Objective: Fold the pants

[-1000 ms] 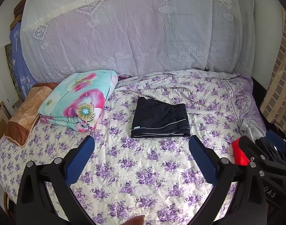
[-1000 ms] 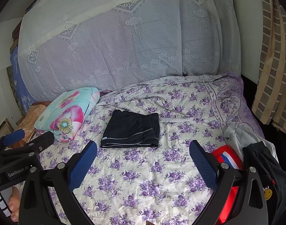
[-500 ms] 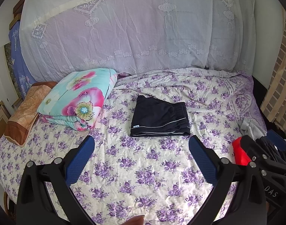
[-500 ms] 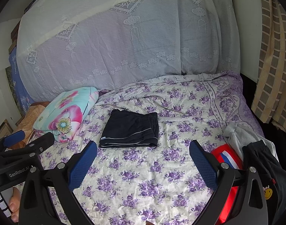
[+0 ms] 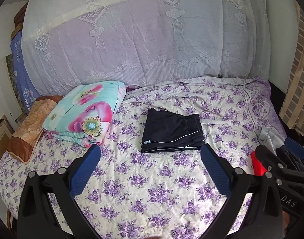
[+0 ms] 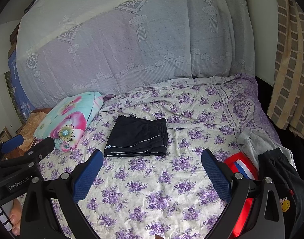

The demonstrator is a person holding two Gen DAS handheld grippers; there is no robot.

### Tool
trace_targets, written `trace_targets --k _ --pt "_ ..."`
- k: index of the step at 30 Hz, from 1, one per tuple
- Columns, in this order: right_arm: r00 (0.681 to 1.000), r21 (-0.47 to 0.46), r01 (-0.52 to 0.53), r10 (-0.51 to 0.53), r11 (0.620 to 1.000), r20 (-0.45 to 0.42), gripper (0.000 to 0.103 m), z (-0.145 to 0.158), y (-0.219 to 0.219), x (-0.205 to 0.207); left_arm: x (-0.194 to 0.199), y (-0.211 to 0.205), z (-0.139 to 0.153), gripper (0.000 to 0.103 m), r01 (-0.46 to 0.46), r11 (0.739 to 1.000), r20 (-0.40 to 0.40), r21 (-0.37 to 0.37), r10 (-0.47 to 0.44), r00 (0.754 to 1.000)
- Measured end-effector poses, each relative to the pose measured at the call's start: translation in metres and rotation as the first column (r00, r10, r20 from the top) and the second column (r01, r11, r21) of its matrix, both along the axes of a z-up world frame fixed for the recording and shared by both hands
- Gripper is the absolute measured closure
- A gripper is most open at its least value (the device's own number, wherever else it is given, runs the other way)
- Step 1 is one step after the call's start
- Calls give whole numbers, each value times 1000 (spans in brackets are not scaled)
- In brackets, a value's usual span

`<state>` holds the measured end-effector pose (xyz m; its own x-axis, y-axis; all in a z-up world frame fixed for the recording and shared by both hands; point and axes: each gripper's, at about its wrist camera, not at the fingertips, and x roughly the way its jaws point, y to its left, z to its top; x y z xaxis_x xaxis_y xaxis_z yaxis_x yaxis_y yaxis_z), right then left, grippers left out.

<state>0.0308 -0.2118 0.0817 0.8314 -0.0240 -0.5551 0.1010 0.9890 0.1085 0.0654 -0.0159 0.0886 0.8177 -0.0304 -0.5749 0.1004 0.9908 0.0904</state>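
Dark navy pants [image 5: 171,133] with thin white stripes lie folded into a flat rectangle in the middle of the floral bed sheet [image 5: 152,189]; they also show in the right wrist view [image 6: 137,139]. My left gripper [image 5: 151,153] is open and empty, hovering above the sheet just in front of the pants. My right gripper [image 6: 152,157] is open and empty, also in front of the pants and a little to their right. Each gripper shows at the edge of the other's view.
A folded floral quilt [image 5: 86,117] and an orange pillow [image 5: 26,131] lie at the left. A pile of clothes, red [image 6: 241,165], grey [image 6: 257,141] and black [image 6: 281,177], lies at the right edge. A lace-covered stack [image 5: 142,39] rises behind the bed.
Both grippers have drawn back and up a little from the bed, so the folded pants sit slightly farther away. The pants have not moved.
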Motion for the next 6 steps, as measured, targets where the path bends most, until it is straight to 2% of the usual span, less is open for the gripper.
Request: trace_targets --k 6 --pt "1000 -3 -4 4 1000 2 4 -5 3 2 3 3 2 5 -1 1000 0 -8 1 1000"
